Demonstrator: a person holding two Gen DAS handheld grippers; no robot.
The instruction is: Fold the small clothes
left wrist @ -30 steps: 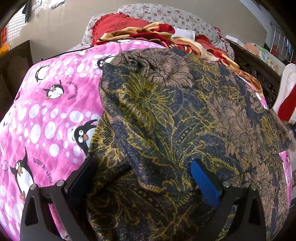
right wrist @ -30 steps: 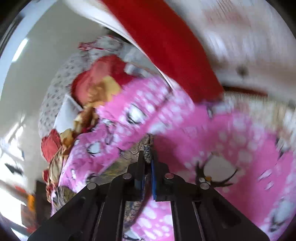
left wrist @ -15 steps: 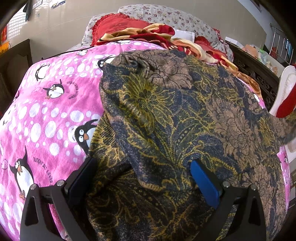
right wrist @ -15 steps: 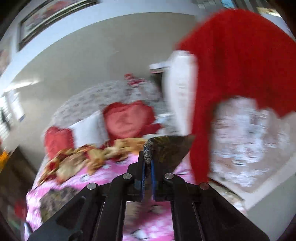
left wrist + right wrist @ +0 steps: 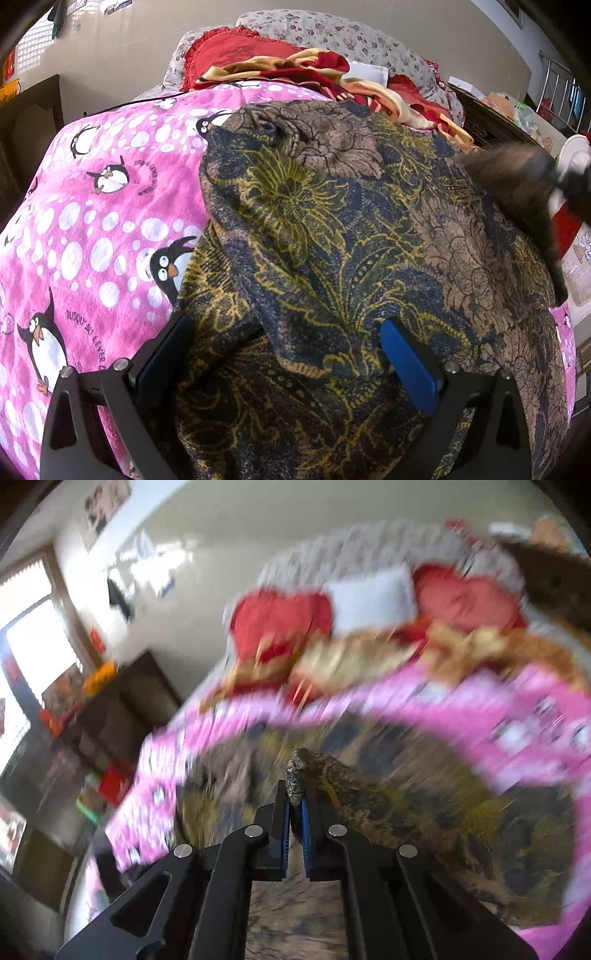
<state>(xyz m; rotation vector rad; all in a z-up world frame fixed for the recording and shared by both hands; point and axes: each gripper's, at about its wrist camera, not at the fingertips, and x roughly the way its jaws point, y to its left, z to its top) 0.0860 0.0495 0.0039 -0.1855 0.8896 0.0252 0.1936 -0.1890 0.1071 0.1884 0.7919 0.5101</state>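
Floral garment (image 5: 332, 240) on penguin bedspread (image 5: 92, 221)

The right wrist view is smeared by motion; the pillows (image 5: 373, 602) and blanket (image 5: 517, 709) show no detail; in the left wrist view the right gripper (image 5: 550, 173) is a dark blur at the garment's (image 5: 332, 240) far right corner; the garment's near edge runs out of frame.

Left gripper (image 5: 284, 354): black angular frame with triangular cut-outs, silver round screw heads, one blue pad and one dark pad. Right gripper (image 5: 294, 801): matching black frame, four silver screws, blue-edged ribbed pads.
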